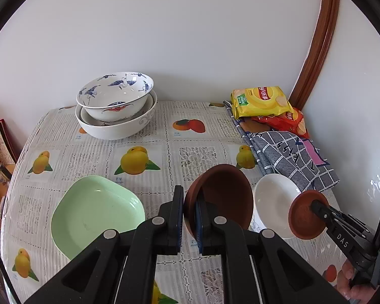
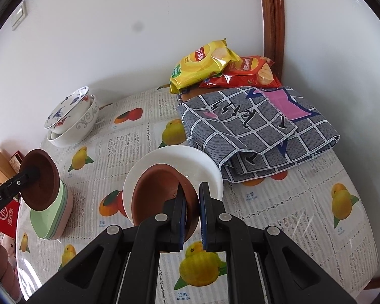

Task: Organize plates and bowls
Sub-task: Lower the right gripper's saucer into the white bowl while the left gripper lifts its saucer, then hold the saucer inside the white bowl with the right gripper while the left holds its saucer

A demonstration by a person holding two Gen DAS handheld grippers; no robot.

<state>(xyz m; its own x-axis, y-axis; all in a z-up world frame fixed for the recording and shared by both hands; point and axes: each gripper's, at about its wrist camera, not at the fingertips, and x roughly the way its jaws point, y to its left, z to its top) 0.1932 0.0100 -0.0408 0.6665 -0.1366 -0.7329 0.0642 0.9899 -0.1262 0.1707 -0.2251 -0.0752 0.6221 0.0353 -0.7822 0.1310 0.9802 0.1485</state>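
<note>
Left gripper (image 1: 189, 211) pinches a brown bowl's (image 1: 225, 195) rim above the green plate (image 1: 96, 212); right gripper (image 2: 192, 211) pinches another brown bowl (image 2: 159, 192) over the white bowl (image 2: 190, 162), bare tablecloth (image 2: 278, 215) alongside.

White wall (image 1: 190, 38), brown wooden door frame (image 1: 319, 50), fruit-print tablecloth (image 1: 139, 159), daylight.

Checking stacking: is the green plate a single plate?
No. The right wrist view shows the green plate atop a stack, with a pink plate beneath.

I see open tablecloth (image 1: 169, 149) between the stacked bowls (image 1: 115, 106) at the wall and the green plate (image 1: 96, 212). The folded cloth (image 2: 253, 131) and chip bags (image 2: 215, 65) crowd the right corner.
</note>
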